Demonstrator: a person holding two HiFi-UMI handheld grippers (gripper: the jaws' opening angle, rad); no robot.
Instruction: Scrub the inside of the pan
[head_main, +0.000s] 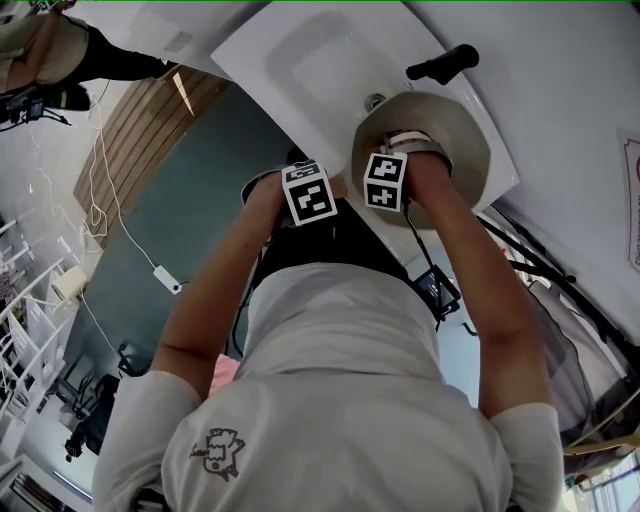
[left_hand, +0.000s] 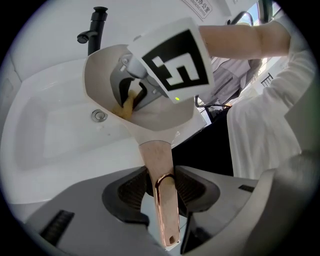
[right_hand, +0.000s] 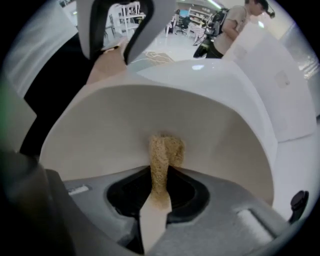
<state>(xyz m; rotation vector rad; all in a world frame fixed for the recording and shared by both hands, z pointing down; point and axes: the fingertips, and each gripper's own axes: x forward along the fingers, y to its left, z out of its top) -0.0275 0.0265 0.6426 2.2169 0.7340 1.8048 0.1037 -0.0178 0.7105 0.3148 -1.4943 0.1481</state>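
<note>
The pan (left_hand: 102, 75) is held tilted over the white sink (left_hand: 45, 130), its coppery handle (left_hand: 158, 157) clamped between the jaws of the left gripper (left_hand: 161, 187). A tan scouring pad (right_hand: 164, 152) is pinched in the right gripper (right_hand: 156, 197) and pressed against the pan's pale inner wall (no water is seen running from the black faucet (left_hand: 95, 27)). Scrubbing appears to be under way. Next, the pad would likely need to be swept across the unscrubbed interior while the handle is kept steady.

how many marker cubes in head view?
2. One marker cube on the left gripper, which grips the pan handle; the other on the right gripper, over the pan. None seem hidden.
</note>
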